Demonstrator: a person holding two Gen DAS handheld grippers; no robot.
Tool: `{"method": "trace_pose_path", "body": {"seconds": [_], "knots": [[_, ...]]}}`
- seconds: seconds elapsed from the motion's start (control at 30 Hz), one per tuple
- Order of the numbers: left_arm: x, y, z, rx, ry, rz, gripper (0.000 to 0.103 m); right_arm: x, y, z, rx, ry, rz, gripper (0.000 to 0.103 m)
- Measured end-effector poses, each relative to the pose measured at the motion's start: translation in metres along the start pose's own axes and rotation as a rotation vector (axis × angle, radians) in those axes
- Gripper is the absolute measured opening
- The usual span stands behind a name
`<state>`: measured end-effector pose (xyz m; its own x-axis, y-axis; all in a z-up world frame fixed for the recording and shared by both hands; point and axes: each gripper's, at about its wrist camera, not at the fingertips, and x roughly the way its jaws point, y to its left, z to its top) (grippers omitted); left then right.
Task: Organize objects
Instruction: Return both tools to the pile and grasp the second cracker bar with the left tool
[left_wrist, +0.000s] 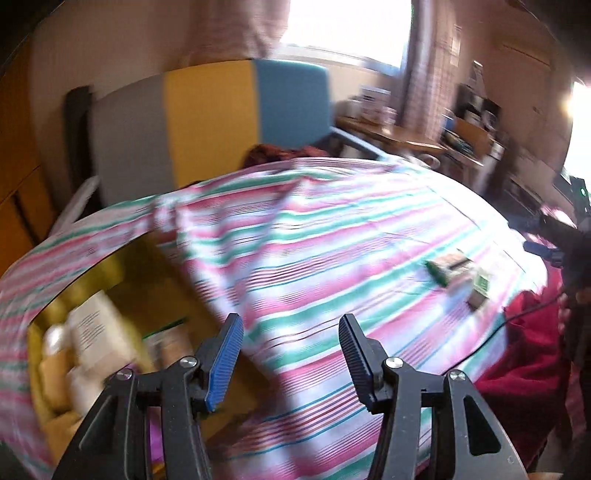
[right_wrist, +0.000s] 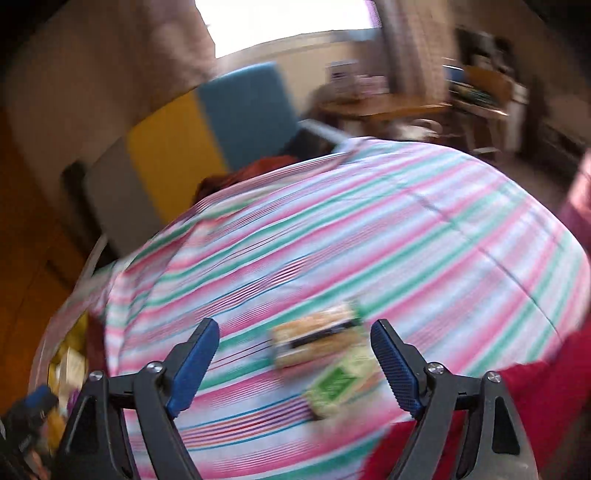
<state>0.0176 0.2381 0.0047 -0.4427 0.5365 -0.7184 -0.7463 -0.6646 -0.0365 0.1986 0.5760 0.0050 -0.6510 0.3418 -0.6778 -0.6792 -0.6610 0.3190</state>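
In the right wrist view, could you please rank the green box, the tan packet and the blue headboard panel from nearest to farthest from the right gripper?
1. Green box, just ahead of the right gripper, toward its right finger.
2. Tan packet, just beyond, on the striped sheet.
3. Blue headboard panel, across the bed.

A bed (left_wrist: 332, 236) with a striped pink, green and white sheet carried two small packets: a tan one (right_wrist: 317, 338) and a green box (right_wrist: 338, 384), close beside each other. A red cloth (left_wrist: 524, 354) lay at its near edge
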Motion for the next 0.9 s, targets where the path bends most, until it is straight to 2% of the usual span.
{"method": "trace_pose_path", "body": {"seconds": [0.07, 0.2, 0.37, 0.47, 0.57, 0.73, 0.9], "knots": [[0.016, -0.022, 0.009, 0.052, 0.021, -0.036, 0.054, -0.002, -0.024, 0.000, 0.130, -0.019, 0.052, 0.086], [0.049, -0.070, 0.022, 0.179, 0.048, -0.108, 0.055, -0.004, -0.045, 0.000, 0.239, -0.049, 0.097, 0.086], [0.094, -0.128, 0.039, 0.336, 0.099, -0.217, 0.056, -0.004, -0.045, 0.000, 0.249, -0.059, 0.143, 0.087], [0.120, -0.159, 0.046, 0.443, 0.126, -0.257, 0.072, -0.004, -0.046, -0.002, 0.259, -0.062, 0.161, 0.087], [0.143, -0.187, 0.054, 0.531, 0.165, -0.306, 0.072, -0.002, -0.049, -0.003, 0.274, -0.058, 0.183, 0.088], [0.172, -0.220, 0.066, 0.621, 0.212, -0.377, 0.073, -0.001, -0.053, -0.004, 0.298, -0.050, 0.201, 0.088], [0.200, -0.242, 0.068, 0.685, 0.257, -0.410, 0.073, -0.001, -0.054, -0.007, 0.302, -0.044, 0.224, 0.088]]}}
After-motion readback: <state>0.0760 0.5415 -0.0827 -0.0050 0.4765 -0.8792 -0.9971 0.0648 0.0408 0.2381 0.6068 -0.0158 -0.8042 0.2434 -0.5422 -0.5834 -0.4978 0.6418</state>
